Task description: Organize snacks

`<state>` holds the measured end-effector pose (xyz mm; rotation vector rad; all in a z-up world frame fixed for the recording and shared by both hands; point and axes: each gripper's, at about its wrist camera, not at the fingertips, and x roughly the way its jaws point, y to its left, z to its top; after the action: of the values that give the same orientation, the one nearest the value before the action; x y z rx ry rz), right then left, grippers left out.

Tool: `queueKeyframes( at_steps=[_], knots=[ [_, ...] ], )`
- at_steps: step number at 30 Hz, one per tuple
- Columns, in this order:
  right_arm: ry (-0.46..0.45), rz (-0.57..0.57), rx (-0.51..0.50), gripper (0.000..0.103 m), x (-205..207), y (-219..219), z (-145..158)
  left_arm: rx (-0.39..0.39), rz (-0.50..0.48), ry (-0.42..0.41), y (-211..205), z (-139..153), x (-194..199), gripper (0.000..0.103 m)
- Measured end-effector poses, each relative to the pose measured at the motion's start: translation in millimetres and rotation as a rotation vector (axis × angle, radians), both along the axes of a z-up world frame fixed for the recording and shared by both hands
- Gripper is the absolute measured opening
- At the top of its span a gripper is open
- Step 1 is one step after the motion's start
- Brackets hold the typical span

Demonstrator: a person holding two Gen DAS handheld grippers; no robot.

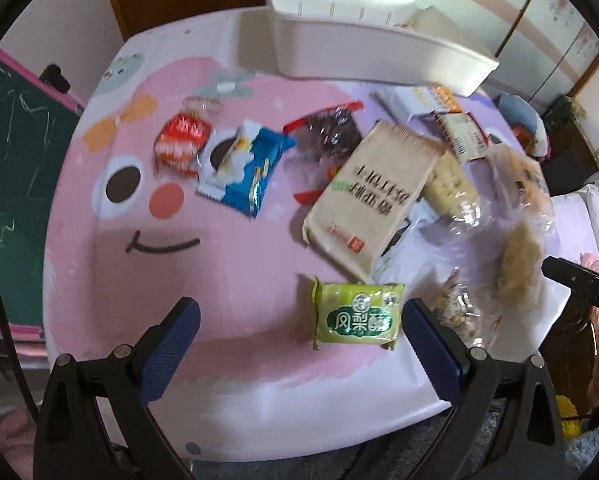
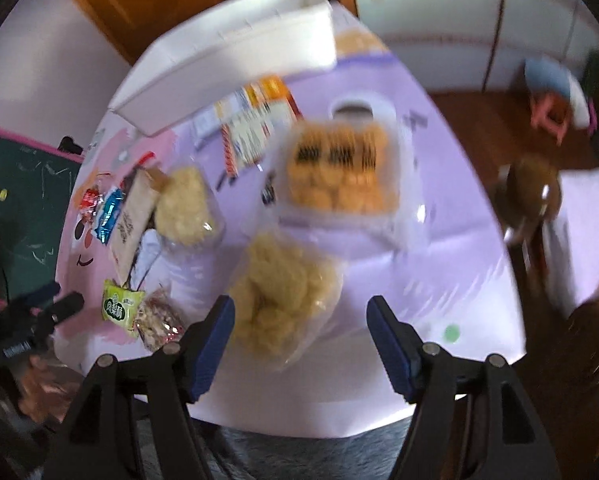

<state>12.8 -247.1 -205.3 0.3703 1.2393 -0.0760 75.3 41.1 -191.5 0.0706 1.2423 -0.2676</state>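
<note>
Snacks lie scattered on a pink and lilac table [image 1: 179, 280]. My left gripper [image 1: 303, 332] is open just above the table, with a green packet [image 1: 357, 316] lying flat between its fingers, closer to the right one and untouched. Beyond it are a beige pack [image 1: 373, 196], a blue packet [image 1: 243, 168] and a red packet [image 1: 181, 142]. My right gripper [image 2: 301, 332] is open over a clear bag of pale puffed snacks [image 2: 283, 296], its pads apart from the bag. The green packet [image 2: 121, 306] and the left gripper [image 2: 47, 312] show at the left of the right wrist view.
A white bin [image 1: 371, 40] stands at the table's far edge. A clear tray of orange biscuits [image 2: 339, 172] and another puffed-snack bag [image 2: 187, 208] lie mid-table. A green chalkboard [image 1: 15, 160] stands left; the near table edge runs just under both grippers.
</note>
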Motion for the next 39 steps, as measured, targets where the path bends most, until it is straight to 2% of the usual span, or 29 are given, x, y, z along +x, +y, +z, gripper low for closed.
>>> queueKeyframes(
  at_steps=[3,8,14,18,21,28,30,31,33,34,35,36,39],
  knots=[
    [0.018,-0.016,0.030,0.069,3,2,-8,0.011,0.002,0.029,-2,-10,3,0.101],
    [0.017,-0.001,0.022,0.069,12,14,-12,0.056,-0.020,0.037,-16,-21,4,0.101],
    [0.019,0.032,-0.066,0.069,24,26,-16,0.092,-0.066,0.039,-38,-28,-1,0.101],
    [0.032,0.069,-0.115,0.069,28,35,-23,0.144,-0.085,0.040,-51,-35,-2,0.101],
    [0.046,0.093,-0.154,0.069,29,40,-28,0.173,-0.080,0.074,-54,-45,1,0.102],
    [0.038,0.165,-0.254,0.069,27,54,-32,0.169,-0.042,0.093,-56,-46,4,0.102],
    [0.034,0.179,-0.279,0.069,25,59,-33,0.158,-0.040,0.096,-54,-46,4,0.098],
    [0.033,0.180,-0.277,0.069,26,58,-33,0.126,-0.038,0.110,-54,-45,4,0.091],
    [0.028,0.185,-0.275,0.068,26,58,-33,0.106,-0.035,0.112,-56,-42,1,0.085],
    [0.026,0.188,-0.277,0.066,26,58,-33,0.104,-0.039,0.107,-56,-42,0,0.078],
    [0.021,0.192,-0.282,0.063,25,58,-32,0.101,-0.041,0.100,-56,-41,-1,0.067],
    [0.017,0.200,-0.282,0.058,24,60,-31,0.100,-0.045,0.089,-57,-39,-1,0.062],
    [0.010,0.200,-0.273,0.055,22,58,-30,0.098,-0.049,0.083,-60,-37,0,0.055]
  ],
)
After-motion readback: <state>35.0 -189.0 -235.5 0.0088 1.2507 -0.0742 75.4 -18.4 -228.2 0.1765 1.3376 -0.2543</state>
